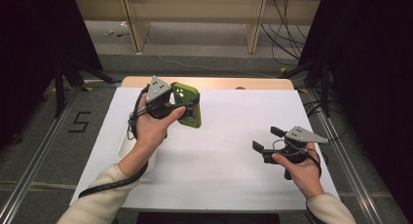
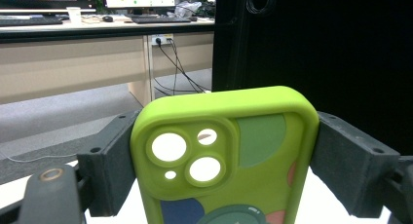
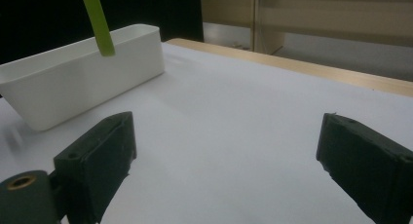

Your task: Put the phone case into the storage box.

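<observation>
While the left gripper (image 1: 187, 104) clamps the lime-green silicone phone case (image 2: 221, 156) aloft, placing into the white plastic bin (image 3: 78, 83) remains; right gripper (image 1: 267, 140) gapes empty.

A black numeral "5" (image 1: 80, 121) is marked on the grey floor to the left of the surface, seen in the high view. On the green phone case (image 2: 224, 151), in the left gripper view, a dark green ring at the bottom edge bears a few tiny white characters, too small to read. The screens on the far desk show writing too blurred to make out.
</observation>
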